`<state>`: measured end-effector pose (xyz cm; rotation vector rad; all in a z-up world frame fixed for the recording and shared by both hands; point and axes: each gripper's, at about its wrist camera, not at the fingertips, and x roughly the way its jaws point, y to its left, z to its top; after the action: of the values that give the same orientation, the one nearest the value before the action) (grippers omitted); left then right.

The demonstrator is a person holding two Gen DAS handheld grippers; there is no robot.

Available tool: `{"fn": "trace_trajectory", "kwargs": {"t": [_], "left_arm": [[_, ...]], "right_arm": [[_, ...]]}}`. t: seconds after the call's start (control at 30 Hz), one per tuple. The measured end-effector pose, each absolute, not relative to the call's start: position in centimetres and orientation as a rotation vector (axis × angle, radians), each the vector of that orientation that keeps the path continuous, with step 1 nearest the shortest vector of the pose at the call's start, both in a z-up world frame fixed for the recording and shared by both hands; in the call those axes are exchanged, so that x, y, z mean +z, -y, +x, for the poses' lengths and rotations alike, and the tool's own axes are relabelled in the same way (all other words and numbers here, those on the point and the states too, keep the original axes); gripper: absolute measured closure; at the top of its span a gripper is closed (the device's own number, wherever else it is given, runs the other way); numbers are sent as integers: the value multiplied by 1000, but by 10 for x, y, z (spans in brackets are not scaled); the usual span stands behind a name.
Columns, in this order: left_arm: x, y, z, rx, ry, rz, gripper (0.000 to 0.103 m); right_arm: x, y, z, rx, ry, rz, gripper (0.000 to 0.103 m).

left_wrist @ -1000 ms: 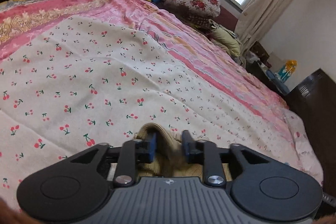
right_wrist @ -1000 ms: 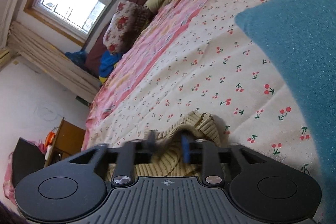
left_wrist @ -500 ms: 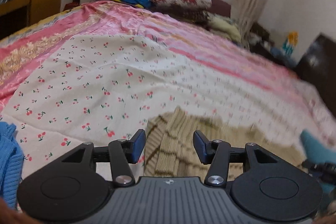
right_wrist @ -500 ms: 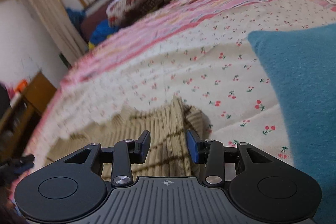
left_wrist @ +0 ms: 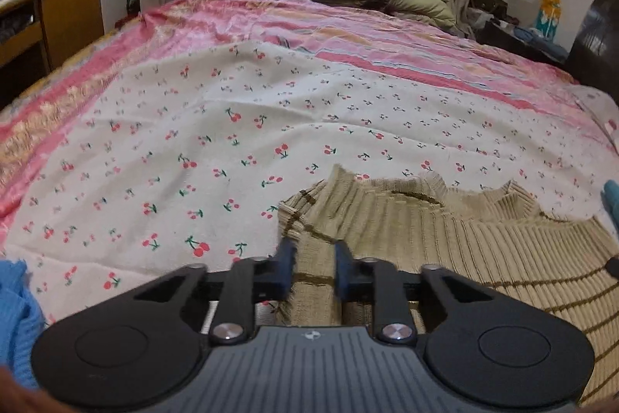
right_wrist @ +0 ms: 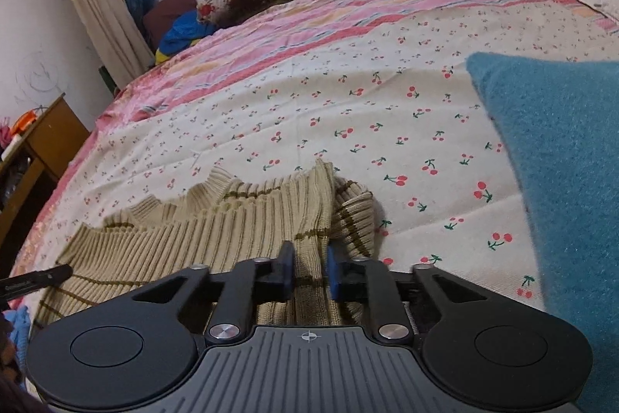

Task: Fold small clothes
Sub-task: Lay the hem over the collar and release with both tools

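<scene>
Beige ribbed sweater (left_wrist: 445, 239) lies near on cherry-print sheet (left_wrist: 240, 126) | left gripper (left_wrist: 312, 268) and right gripper (right_wrist: 309, 271) closing, each with a near-edge bunch between its jaws | pinch both layers fully, lift evenly, fold far

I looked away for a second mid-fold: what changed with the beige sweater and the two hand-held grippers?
The beige sweater went from bunched to spread flat. Both hand-held grippers, left and right, opened, levelled out, and are closing on its near edge. The cherry-print sheet and teal cloth stayed put.
</scene>
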<state>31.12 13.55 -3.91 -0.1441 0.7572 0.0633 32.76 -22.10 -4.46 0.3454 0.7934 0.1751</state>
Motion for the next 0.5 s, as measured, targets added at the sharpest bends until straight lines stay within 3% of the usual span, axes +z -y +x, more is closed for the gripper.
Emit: {"fn": "trace_trajectory", "kwargs": {"t": [0.23, 0.33, 0.5], "left_arm": [[-17, -144, 300, 84, -685, -149, 83], [-17, -149, 303, 113, -659, -161, 94], [-34, -163, 310, 153, -699, -209, 94]], "right_arm": [[-17, 215, 320, 229, -712, 312, 96], [-13, 213, 324, 217, -687, 310, 97], [-40, 214, 339, 131, -753, 289, 97]]}}
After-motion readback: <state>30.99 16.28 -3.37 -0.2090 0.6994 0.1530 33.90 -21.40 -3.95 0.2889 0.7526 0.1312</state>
